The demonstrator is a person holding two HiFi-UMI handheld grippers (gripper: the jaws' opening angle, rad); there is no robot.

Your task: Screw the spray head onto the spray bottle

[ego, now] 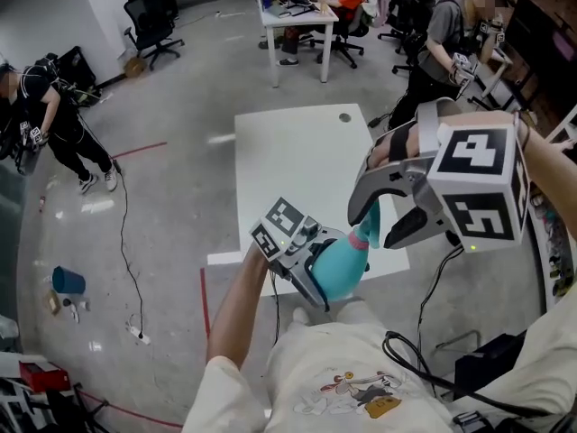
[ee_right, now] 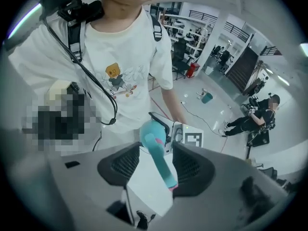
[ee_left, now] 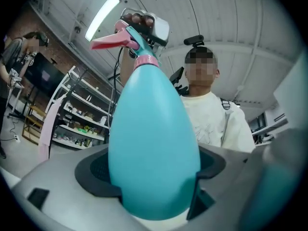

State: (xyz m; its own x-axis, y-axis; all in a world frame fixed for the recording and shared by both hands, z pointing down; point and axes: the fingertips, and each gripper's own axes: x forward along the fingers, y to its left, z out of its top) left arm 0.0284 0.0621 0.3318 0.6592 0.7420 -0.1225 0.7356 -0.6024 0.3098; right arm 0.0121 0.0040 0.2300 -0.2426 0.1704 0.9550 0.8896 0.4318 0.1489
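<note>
Spray bottle (ego: 341, 269): found lower centre of the head view, held in the air just in front of the person's body, off the bench (ego: 288, 161). Its teal body is clamped at the widest part by the left tongs (ee_left: 151, 179), both pads pressed to its sides. This grip is judged to be meant to stop the bottle turning while the cap is worked.

The spray head (ee_left: 126, 36) is seen seated on the neck, with its pink collar (ee_left: 144, 61) at the joint and the pink trigger pointing to the upper left of the left gripper view.

The right tongs (ee_right: 155, 160) are lowered steeply over the head, jaws spread and standing to either side of it. A gap is visible beside the left-hand pad; the head's tip lies against the right-hand pad. No firm clamp is made out, so these tongs are recorded as released and placed ready for a twist.

Not verifiable: the thread, which is covered by the collar, and so how far the head is screwed down. The bottle's base is cut off behind the left tongs.
</note>
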